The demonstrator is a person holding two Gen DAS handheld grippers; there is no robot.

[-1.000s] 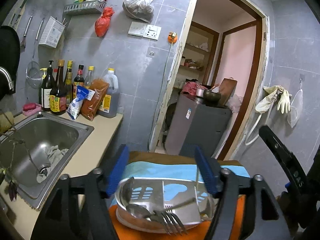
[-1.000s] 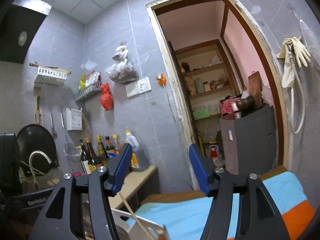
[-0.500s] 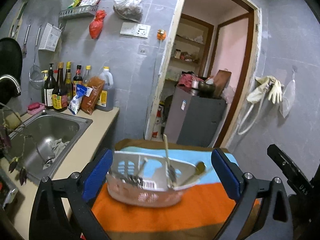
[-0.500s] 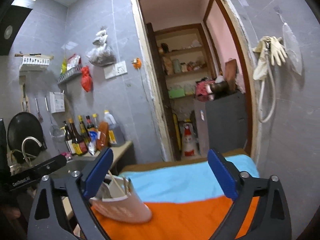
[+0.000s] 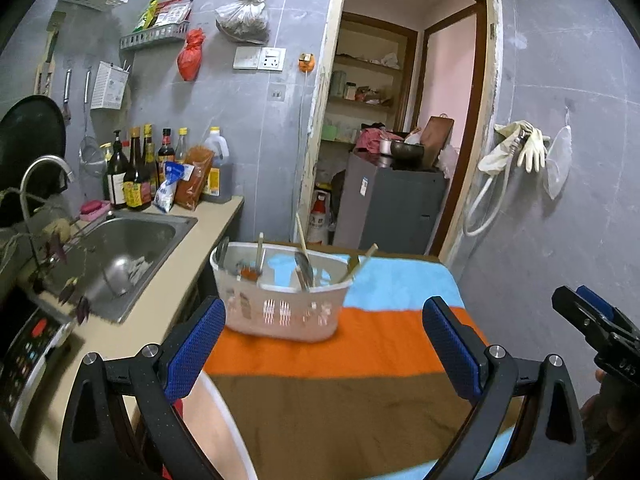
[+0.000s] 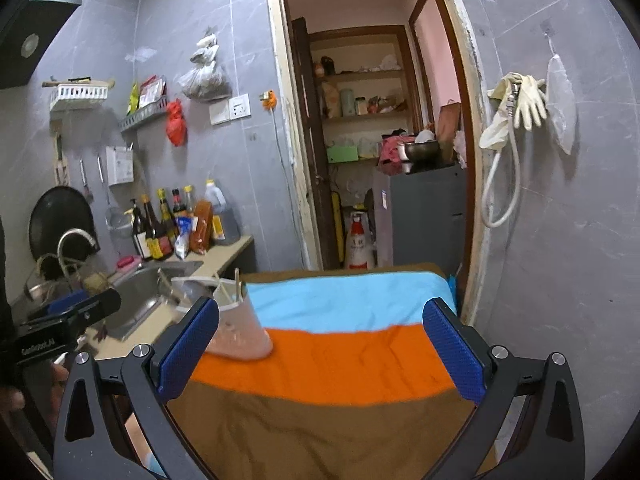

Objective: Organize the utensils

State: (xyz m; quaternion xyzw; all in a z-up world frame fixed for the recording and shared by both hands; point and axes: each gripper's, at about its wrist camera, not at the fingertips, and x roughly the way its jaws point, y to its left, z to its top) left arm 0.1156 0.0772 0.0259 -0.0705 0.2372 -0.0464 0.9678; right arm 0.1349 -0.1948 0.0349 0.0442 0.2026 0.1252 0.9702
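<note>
The pale plastic basket (image 5: 282, 300) of utensils (image 5: 305, 268) stood on the striped cloth (image 5: 360, 352) beyond both the left gripper (image 5: 324, 344) and right gripper (image 6: 320, 350) (jaws just opened wide, holding nothing), likely light, flexible and best grasped by its rim.

**Grey-tiled kitchen with an open doorway**

Grey tiles are covering the walls (image 5: 560, 80). A steel sink (image 5: 120, 256) is sitting in a beige counter (image 5: 168, 280) on the left, with bottles (image 5: 136, 172) standing against the wall behind it. A striped cloth (image 6: 340, 340) is lying over the table. Gloves (image 6: 520, 108) are hanging right of the doorway (image 6: 360, 120), through which shelves (image 6: 360, 76) and a grey cabinet (image 5: 392, 208) are showing.
</note>
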